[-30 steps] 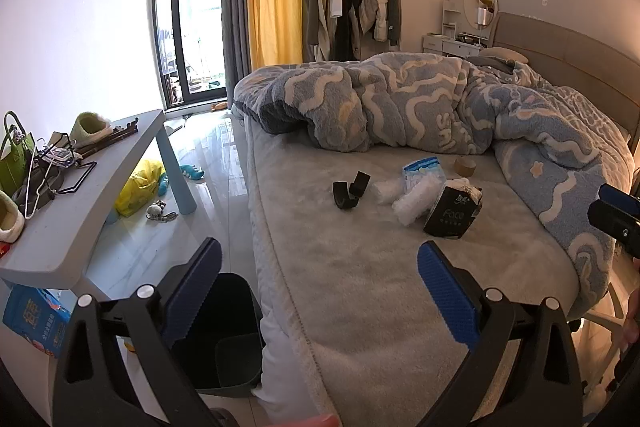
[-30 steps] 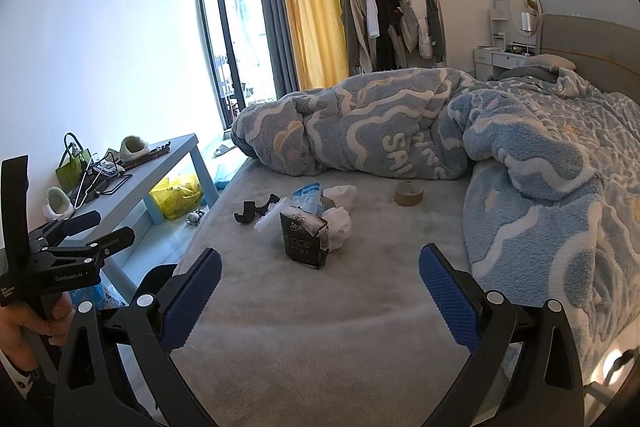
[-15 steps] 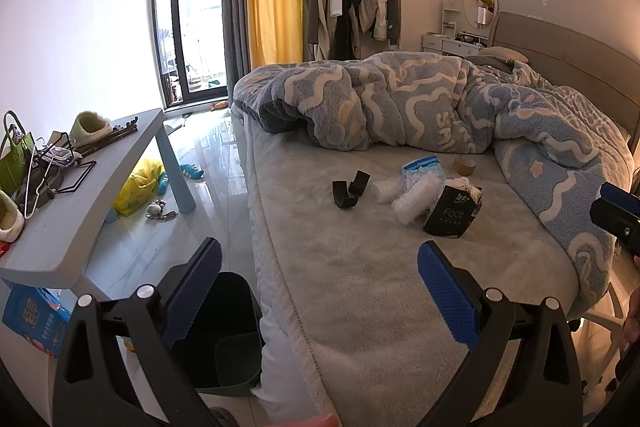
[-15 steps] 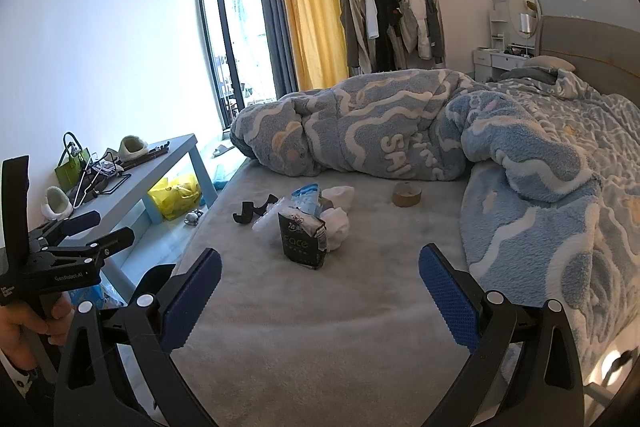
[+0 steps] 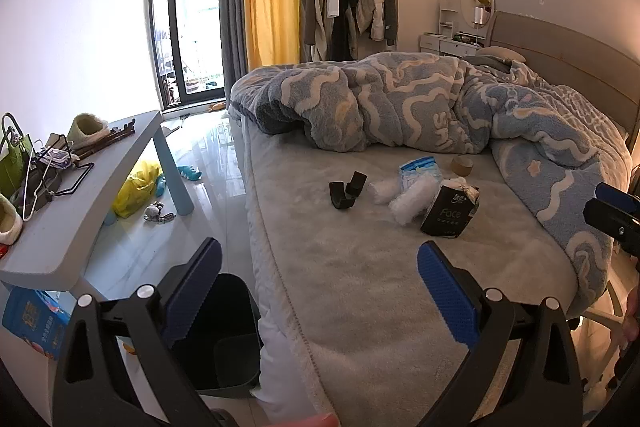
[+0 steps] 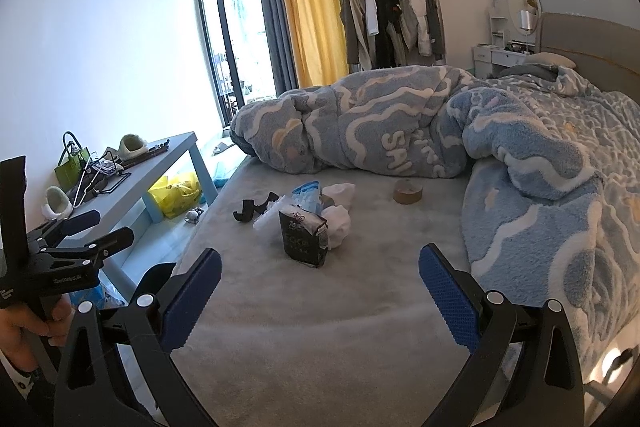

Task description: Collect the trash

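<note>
Litter lies in a cluster on the grey bed sheet (image 5: 360,267): a black "Face" tissue pack (image 5: 447,214) (image 6: 304,237), white crumpled wrappers (image 5: 408,197) (image 6: 338,223), a blue-white packet (image 5: 420,169) (image 6: 307,193), a black curved plastic piece (image 5: 346,191) (image 6: 254,207) and a brown tape roll (image 5: 462,165) (image 6: 407,191). A dark bin (image 5: 224,339) stands on the floor beside the bed. My left gripper (image 5: 318,289) hangs open over the bed's near corner and the bin. My right gripper (image 6: 320,291) is open too, short of the litter, nothing between its fingers.
A rumpled blue and white duvet (image 5: 420,107) covers the far and right side of the bed. A light blue table (image 5: 100,187) with a green bag, slippers and hangers stands left. A yellow bag (image 5: 136,187) and small items lie on the floor under it.
Both grippers have barely shifted. In the right wrist view the litter has slid slightly left and down; nothing was gripped or released.
</note>
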Demonstrator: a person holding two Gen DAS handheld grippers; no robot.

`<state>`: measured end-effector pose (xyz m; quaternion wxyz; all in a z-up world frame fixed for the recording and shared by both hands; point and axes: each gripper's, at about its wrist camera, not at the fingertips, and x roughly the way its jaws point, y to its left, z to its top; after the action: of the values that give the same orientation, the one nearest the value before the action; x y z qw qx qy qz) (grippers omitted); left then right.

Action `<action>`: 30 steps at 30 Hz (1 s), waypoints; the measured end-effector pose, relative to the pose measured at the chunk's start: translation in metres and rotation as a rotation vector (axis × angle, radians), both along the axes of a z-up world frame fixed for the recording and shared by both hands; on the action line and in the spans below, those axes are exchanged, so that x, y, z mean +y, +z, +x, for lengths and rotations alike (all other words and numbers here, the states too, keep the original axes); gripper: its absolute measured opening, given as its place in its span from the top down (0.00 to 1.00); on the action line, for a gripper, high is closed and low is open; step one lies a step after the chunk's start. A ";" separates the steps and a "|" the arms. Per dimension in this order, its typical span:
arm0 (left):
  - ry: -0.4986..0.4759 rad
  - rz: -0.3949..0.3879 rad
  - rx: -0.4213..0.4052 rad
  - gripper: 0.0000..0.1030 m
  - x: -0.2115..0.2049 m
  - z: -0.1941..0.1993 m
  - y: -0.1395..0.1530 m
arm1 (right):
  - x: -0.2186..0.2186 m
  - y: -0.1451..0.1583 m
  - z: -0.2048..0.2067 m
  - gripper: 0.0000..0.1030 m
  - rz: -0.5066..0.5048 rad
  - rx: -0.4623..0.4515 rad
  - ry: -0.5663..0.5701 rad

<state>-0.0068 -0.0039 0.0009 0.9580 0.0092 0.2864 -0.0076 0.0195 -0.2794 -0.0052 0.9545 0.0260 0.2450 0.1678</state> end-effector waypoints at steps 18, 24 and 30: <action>-0.059 -0.049 0.053 0.03 0.014 0.020 -0.008 | 0.000 -0.014 0.026 0.03 0.148 0.085 -0.151; -0.097 -0.046 0.029 0.04 0.017 0.028 -0.004 | 0.020 -0.016 0.045 0.04 0.120 0.114 -0.125; -0.132 -0.067 0.047 0.04 0.023 0.048 -0.004 | 0.036 -0.029 0.061 0.10 0.076 0.156 -0.098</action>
<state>0.0409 0.0189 -0.0029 0.9482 -0.0041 0.3072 -0.0807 0.0801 -0.2433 -0.0346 0.9379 0.0871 0.3106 0.1275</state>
